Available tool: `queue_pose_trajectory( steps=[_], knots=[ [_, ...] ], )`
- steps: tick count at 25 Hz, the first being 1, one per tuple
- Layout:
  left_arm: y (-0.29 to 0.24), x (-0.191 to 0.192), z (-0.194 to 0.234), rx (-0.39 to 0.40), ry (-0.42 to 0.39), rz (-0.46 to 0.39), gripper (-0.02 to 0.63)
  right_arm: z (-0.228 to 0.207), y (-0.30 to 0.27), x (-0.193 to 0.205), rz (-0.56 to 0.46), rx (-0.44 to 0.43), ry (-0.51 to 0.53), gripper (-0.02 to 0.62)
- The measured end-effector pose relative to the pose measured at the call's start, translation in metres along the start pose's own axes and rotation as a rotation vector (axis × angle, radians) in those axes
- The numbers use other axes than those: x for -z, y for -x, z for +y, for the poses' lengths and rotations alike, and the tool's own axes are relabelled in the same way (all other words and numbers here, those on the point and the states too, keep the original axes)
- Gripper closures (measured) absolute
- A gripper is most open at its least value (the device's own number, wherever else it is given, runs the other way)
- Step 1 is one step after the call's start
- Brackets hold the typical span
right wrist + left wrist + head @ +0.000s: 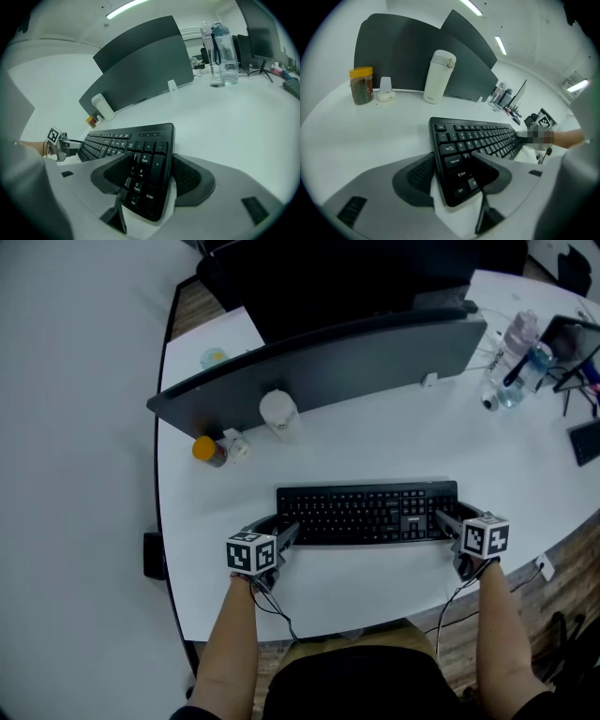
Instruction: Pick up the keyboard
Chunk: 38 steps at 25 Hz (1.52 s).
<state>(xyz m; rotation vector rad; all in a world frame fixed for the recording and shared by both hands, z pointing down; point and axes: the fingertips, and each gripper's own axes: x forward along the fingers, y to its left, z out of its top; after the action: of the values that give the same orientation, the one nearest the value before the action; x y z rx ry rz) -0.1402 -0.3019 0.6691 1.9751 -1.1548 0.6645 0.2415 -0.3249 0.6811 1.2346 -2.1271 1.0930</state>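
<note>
keyboard (367, 513) lower middle on counter (394, 446) | left gripper (451, 159), right gripper (151, 161): fingers seem to pinch its two ends | risk: a loose pinch slips, one end drops, keyboard tips

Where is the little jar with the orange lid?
In the head view the jar sits far left on the white table, by the dark divider, left of the white bottle.

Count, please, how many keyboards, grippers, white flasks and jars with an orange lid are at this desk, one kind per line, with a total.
keyboard: 1
grippers: 2, the left gripper and the right gripper
white flask: 1
jar with an orange lid: 1
total: 5
</note>
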Motion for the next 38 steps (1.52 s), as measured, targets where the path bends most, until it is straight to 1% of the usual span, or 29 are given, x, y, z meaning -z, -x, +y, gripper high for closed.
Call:
queue_pose_trajectory(
  steps=[4,9,11,15,22,24,27,30,33,38],
  knots=[
    [-0.001,-0.003,0.001,0.002,-0.003,-0.014,0.37,0.001,0.0,-0.001,-0.027,-0.014,-0.006,0.304],
    [-0.001,-0.007,0.001,-0.022,-0.002,-0.054,0.371,0.002,0.001,-0.002,-0.042,-0.004,-0.005,0.304],
    [-0.002,-0.007,0.002,-0.025,0.01,-0.053,0.373,0.001,0.0,-0.002,-0.047,0.004,-0.005,0.304],
    [0.001,-0.004,0.003,-0.027,0.025,-0.025,0.376,0.003,0.0,-0.002,-0.06,0.007,-0.003,0.304],
    [0.016,-0.003,0.001,-0.061,-0.01,-0.036,0.377,0.013,0.006,-0.012,-0.087,0.022,0.061,0.304],
    [0.022,-0.007,0.001,-0.064,-0.013,-0.053,0.379,0.018,0.009,-0.019,-0.103,0.022,0.078,0.304],
    [0.033,-0.018,0.001,-0.07,-0.026,-0.087,0.379,0.026,0.015,-0.031,-0.134,0.021,0.094,0.304],
    [0.047,-0.036,-0.001,-0.073,-0.058,-0.125,0.379,0.034,0.023,-0.044,-0.173,0.016,0.1,0.304],
    [0.066,-0.06,-0.004,-0.083,-0.105,-0.171,0.379,0.046,0.035,-0.061,-0.228,0.01,0.107,0.304],
    [0.101,-0.102,-0.011,-0.106,-0.183,-0.274,0.379,0.068,0.056,-0.092,-0.323,0.003,0.124,0.304]
  ],
)
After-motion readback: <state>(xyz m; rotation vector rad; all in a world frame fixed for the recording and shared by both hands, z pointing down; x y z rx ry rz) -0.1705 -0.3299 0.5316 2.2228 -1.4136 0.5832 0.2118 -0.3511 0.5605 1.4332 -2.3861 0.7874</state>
